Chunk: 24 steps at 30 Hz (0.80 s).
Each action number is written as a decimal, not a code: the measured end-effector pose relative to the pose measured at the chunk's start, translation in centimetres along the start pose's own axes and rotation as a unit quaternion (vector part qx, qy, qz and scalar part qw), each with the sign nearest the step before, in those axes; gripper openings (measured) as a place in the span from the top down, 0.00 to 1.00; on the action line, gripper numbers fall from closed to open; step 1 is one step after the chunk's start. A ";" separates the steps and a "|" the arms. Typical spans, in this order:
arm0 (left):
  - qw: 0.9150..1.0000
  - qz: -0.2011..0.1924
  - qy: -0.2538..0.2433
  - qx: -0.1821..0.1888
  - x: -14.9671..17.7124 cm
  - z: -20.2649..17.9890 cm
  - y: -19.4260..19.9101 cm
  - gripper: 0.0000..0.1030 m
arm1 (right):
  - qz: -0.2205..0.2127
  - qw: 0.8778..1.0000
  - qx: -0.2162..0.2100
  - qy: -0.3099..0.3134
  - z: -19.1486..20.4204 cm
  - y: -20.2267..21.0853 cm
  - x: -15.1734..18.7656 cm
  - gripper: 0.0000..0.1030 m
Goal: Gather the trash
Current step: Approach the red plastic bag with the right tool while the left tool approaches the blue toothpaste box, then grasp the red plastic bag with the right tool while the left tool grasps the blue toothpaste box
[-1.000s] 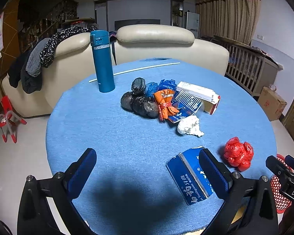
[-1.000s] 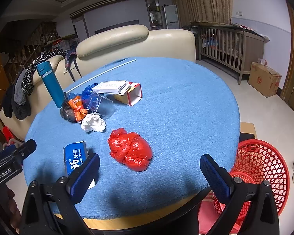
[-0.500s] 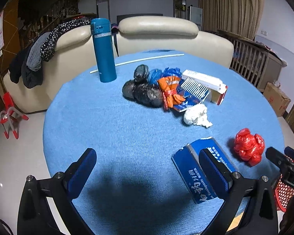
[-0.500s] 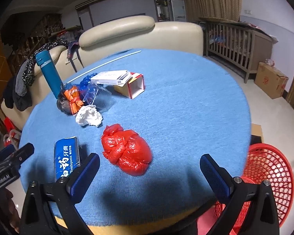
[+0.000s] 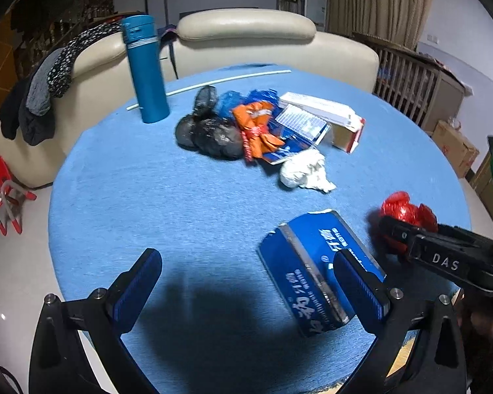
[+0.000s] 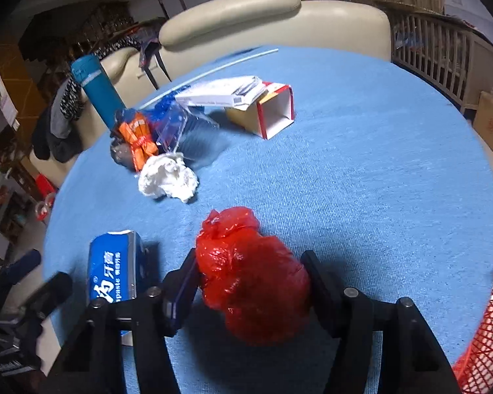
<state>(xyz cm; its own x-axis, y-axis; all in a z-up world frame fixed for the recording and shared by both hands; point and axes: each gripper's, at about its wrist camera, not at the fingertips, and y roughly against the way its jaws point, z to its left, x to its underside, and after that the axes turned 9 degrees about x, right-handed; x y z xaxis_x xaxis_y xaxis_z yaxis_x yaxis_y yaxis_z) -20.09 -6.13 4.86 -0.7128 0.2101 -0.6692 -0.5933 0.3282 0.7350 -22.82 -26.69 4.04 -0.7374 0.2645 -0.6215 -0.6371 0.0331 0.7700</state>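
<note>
Red bag (image 6: 253, 279): crumpled plastic, sitting on the blue table (image 6: 361, 180) near its front edge, right between the right tongs (image 6: 251, 282).
Right tongs: jaws closing now around the red bag; the left pad looks to be touching the plastic, though the right pad's contact is hard to make out from here.
Left tongs (image 5: 246, 287): spread wide, nothing between the pads, low over the table.
Blue box (image 5: 315, 272): flattened carton lying just inside the left tongs' right finger (image 5: 358, 289), which overlaps it; not pinched. In the right view it lies just left of the red bag (image 6: 113, 272).
Writing on box: white Chinese characters, and Latin letters ending "ple"; the rest is too blurred to read.
Writing on right tongs: "DAS" in white on the black arm, seen from the left view (image 5: 443, 259).
Tissue (image 6: 167, 179): white wad, farther back from the red bag, apart from it.
Pile (image 5: 246, 124): black bags, orange wrapper, blue plastic, clear tray, open red-and-white carton, mid-table.
Flask (image 5: 144, 69): teal, upright, behind the pile.
Basket (image 6: 486, 335): red mesh, below the table edge at right.
</note>
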 end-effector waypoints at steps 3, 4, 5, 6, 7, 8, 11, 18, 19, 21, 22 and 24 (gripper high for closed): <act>1.000 0.010 -0.006 0.006 -0.3 -1.1 -0.8 0.00 | -0.011 1.000 -0.010 -0.015 -0.9 0.7 0.4 0.40; 1.000 0.012 -0.007 0.010 -0.4 -1.3 -1.0 0.00 | -0.016 1.000 -0.009 -0.021 -1.5 1.1 0.5 0.40; 1.000 0.015 -0.010 0.015 -0.5 -2.0 -1.3 0.00 | -0.019 0.999 -0.009 -0.028 -2.0 1.4 0.5 0.40; 1.000 0.016 -0.013 0.017 -0.5 -2.5 -1.5 0.00 | -0.024 0.999 -0.008 -0.035 -2.5 1.8 0.6 0.40; 0.999 0.019 -0.018 0.019 -0.6 -3.1 -1.9 0.00 | -0.030 0.999 -0.006 -0.042 -3.2 2.3 0.7 0.40; 0.999 0.021 -0.023 0.020 -0.7 -3.6 -2.1 0.00 | -0.032 0.998 -0.004 -0.047 -3.7 2.7 0.7 0.40; 0.998 0.031 -0.049 -0.004 -0.5 -5.3 -3.4 0.00 | -0.037 0.997 -0.002 -0.063 -5.3 3.8 1.0 0.40; 0.998 0.032 -0.058 -0.008 0.1 -5.4 -3.7 0.25 | -0.037 0.996 -0.004 -0.078 -6.4 4.9 2.3 0.40; 0.997 0.023 -0.067 -0.012 0.0 -5.6 -3.1 0.36 | -0.037 0.996 -0.005 -0.079 -6.4 5.1 2.4 0.40; 0.998 0.021 -0.061 -0.005 -0.3 -5.4 -2.5 0.41 | -0.039 0.996 -0.007 -0.080 -6.2 5.3 2.5 0.40; 0.998 0.023 -0.054 0.000 -0.4 -5.1 -2.3 0.41 | -0.041 0.996 -0.007 -0.080 -6.1 5.5 2.6 0.40; 0.999 0.022 -0.048 -0.001 -0.5 -4.6 -1.9 0.42 | -0.046 0.996 -0.009 -0.081 -5.9 6.0 2.7 0.40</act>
<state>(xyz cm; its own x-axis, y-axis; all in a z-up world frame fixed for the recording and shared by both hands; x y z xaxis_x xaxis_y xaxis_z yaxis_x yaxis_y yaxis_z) -20.32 -11.11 4.27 -0.6984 0.3123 -0.6440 -0.5638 0.3142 0.7638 -29.92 -31.47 6.17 -0.6312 0.4127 -0.6567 -0.7051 0.0474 0.7076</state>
